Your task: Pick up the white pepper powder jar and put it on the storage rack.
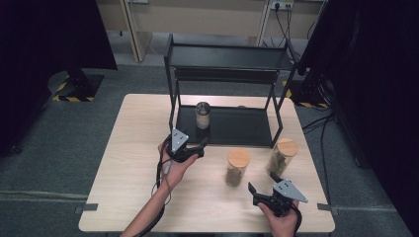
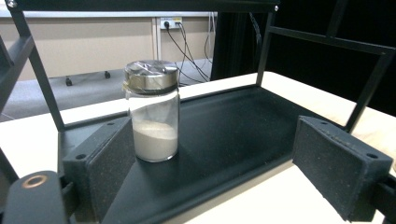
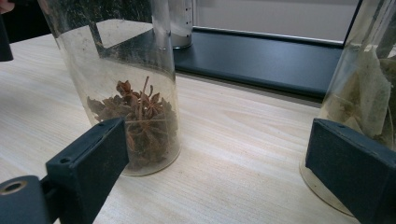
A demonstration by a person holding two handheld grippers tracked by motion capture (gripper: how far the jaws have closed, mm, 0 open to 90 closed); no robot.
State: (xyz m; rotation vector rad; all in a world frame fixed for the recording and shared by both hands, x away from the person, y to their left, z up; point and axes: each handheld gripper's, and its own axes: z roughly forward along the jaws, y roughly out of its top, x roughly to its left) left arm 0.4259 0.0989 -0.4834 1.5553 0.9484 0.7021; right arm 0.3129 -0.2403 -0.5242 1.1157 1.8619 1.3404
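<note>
Left of centre in the high view, the left gripper [image 1: 201, 146] has its jaws wide, empty, facing the glass shaker [image 1: 203, 115] of pale powder with a metal cap, upright on the black rack's lower shelf [image 1: 237, 129]. At lower right, the right gripper [image 1: 262, 189] gapes too, near the star anise jar [image 1: 237, 167] and a second cork-lidded jar [image 1: 282, 156] on the wooden table [image 1: 128, 163]. Grey carpet surrounds. The right gripper view reveals star anise [image 3: 140, 116].
</note>
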